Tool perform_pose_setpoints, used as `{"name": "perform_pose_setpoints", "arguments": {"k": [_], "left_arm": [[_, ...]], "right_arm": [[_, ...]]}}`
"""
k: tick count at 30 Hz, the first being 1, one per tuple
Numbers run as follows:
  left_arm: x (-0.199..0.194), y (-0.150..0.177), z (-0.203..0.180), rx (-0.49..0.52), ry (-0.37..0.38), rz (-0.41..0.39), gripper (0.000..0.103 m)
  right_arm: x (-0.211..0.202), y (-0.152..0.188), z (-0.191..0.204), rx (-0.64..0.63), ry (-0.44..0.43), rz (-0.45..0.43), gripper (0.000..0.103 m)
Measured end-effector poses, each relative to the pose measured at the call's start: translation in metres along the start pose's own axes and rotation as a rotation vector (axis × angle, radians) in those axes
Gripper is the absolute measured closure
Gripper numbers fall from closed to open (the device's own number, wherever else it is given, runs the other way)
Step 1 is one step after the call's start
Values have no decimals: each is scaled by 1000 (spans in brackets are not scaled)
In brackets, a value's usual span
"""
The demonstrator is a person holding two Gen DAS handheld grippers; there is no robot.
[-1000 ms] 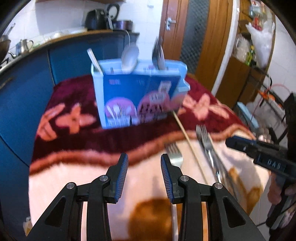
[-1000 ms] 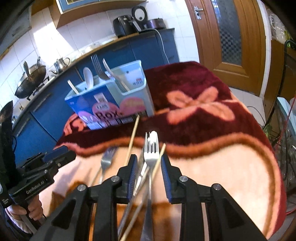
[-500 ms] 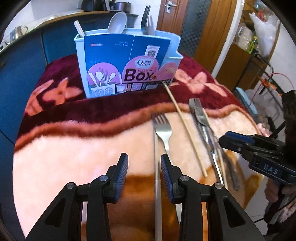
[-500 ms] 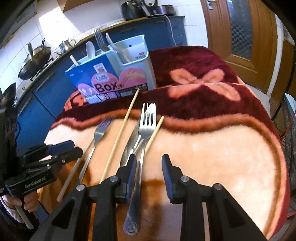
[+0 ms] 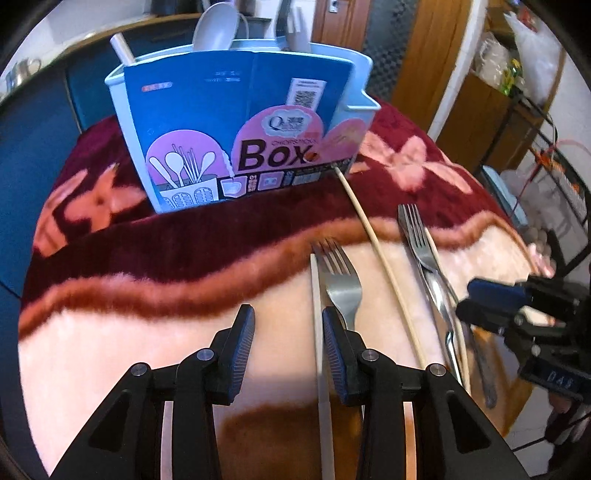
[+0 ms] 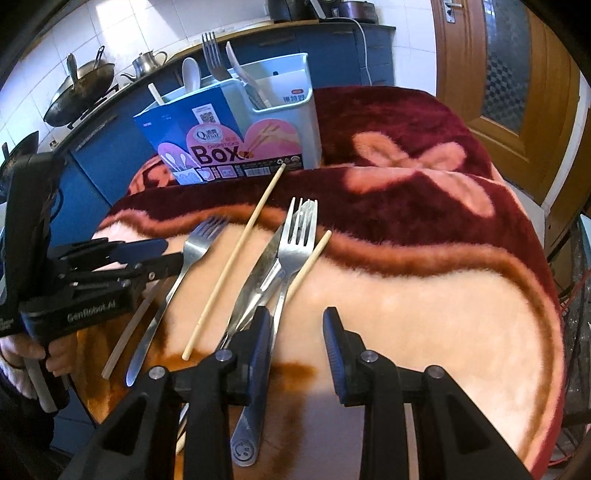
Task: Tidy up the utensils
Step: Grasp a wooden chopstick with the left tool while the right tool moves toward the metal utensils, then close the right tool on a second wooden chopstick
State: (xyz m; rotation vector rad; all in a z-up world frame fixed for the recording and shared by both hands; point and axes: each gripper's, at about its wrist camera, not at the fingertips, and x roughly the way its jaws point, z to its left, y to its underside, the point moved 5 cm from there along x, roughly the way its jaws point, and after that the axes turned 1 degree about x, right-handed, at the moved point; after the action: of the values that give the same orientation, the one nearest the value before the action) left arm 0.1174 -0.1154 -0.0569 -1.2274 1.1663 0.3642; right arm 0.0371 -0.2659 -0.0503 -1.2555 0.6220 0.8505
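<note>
**Sorting loose cutlery toward the box: risks at the pick**

Spread across a plush blanket, the utensils were seen in the middle of both frames, while the utensil box stood at the upper centre of the left wrist view, already holding a spoon and other pieces.

The left gripper was held with its jaws parted and nothing between them, at the lower centre of its frame. A pale chopstick and a fork lay just inside and beside its right finger. A longer chopstick ran diagonally from the box's foot toward the lower right.

The right gripper was likewise seen spread and empty at the lower centre of its view. A second fork, a knife and a short chopstick were bunched together just beyond its left finger, overlapping one another.

Several faults were judged likely. Two pieces could be pinched at once, since the fork and pale chopstick lay side by side and the right-hand cluster was stacked. A thin chopstick could be pressed into the soft pile and missed, or rolled away. A smooth metal handle could be expected to slip or pivot if gripped off-centre. The two grippers, near each other, could also be knocked together.
</note>
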Motion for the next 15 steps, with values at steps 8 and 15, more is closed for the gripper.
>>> {"name": "perform_pose_setpoints", "arguments": {"k": [8,15], "left_arm": [[0,-8,18,-61,39,11,96],[-20,3,45,-213,54,-95,99]], "right_arm": [[-1,-1,-1,6,6,-8,70],[-5,-13,-2,29,6,-46,70]]}}
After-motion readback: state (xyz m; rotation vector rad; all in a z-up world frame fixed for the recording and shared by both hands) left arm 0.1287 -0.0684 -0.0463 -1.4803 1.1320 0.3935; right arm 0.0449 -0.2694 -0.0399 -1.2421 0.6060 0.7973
